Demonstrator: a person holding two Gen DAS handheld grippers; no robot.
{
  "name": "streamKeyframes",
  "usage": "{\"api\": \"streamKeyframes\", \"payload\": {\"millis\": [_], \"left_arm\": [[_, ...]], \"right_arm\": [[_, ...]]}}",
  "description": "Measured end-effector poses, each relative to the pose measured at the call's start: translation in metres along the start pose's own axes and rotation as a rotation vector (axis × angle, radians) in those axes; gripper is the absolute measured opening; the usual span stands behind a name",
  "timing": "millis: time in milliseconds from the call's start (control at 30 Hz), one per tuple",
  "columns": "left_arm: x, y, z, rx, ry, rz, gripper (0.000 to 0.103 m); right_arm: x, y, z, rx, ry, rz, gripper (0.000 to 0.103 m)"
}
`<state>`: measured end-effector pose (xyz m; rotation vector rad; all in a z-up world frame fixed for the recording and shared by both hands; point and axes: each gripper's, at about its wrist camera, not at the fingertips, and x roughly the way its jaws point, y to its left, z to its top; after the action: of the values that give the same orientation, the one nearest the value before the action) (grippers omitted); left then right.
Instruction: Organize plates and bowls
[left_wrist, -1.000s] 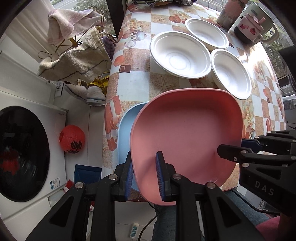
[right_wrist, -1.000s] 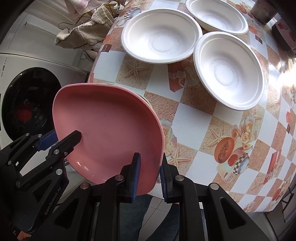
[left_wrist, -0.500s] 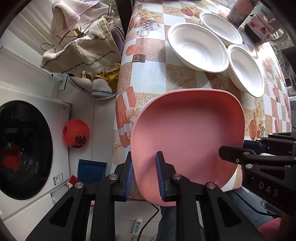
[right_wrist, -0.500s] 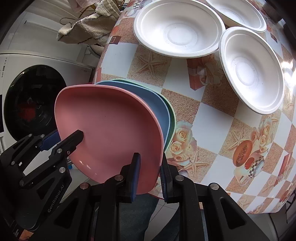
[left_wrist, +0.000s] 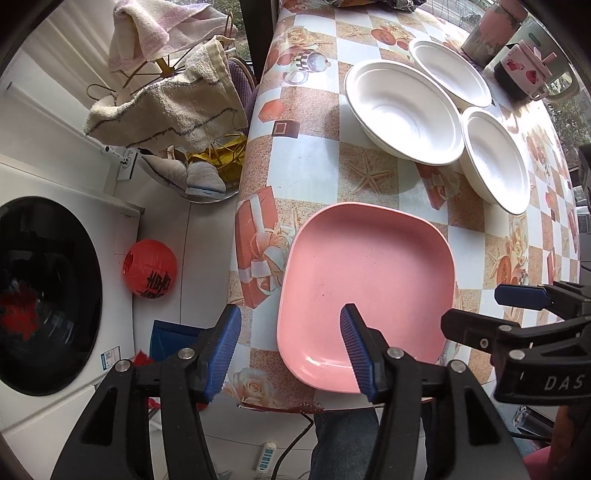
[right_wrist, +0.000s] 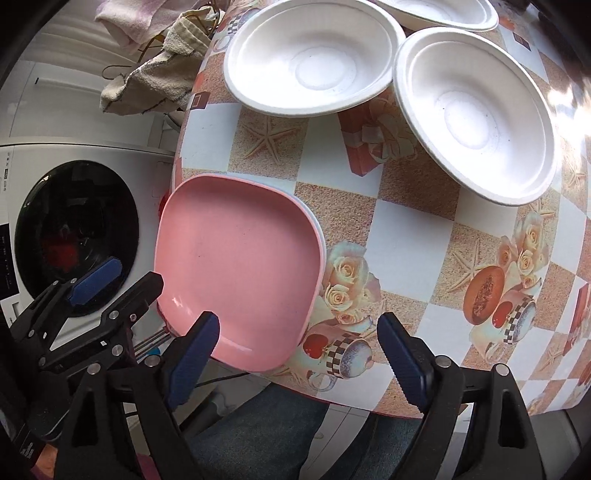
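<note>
A pink square plate (left_wrist: 365, 284) lies at the near edge of the patterned table (left_wrist: 306, 155), on top of other plates whose rims just show in the right wrist view (right_wrist: 320, 236). The pink plate also shows there (right_wrist: 236, 266). Three white bowls stand further back: one (left_wrist: 402, 107), one (left_wrist: 495, 158) and one (left_wrist: 448, 72). My left gripper (left_wrist: 291, 347) is open, its right finger over the plate's near edge. My right gripper (right_wrist: 299, 350) is open and empty, just off the plate's near right corner.
A washing machine (left_wrist: 44, 295) stands left of the table with a red lantern (left_wrist: 149, 269) on the floor beside it. Towels (left_wrist: 173, 107) hang on a rack at the back left. A pink mug (left_wrist: 524, 70) and a tin (left_wrist: 491, 29) stand at the table's far end.
Both grippers held the pink plate above the table and have set it down on the stacked plates. Both have opened and let go of it.
</note>
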<state>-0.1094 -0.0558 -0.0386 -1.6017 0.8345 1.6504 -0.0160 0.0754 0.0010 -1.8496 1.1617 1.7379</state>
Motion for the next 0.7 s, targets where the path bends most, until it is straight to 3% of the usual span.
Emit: {"api": "streamKeyframes", "payload": {"millis": [333,700], "left_arm": [[-0.005,-0.033,0.017,0.076,0.001,-0.034,0.06],[-0.026,-0.098,0.075,0.221,-0.064,-0.043,0.06]], "right_arm": [[-0.011,-0.063,-0.017,0.179,0.004,-0.01,0.088],[-0.045,-0.14,-0.018,0.318,-0.066,-0.02,0.088]]}}
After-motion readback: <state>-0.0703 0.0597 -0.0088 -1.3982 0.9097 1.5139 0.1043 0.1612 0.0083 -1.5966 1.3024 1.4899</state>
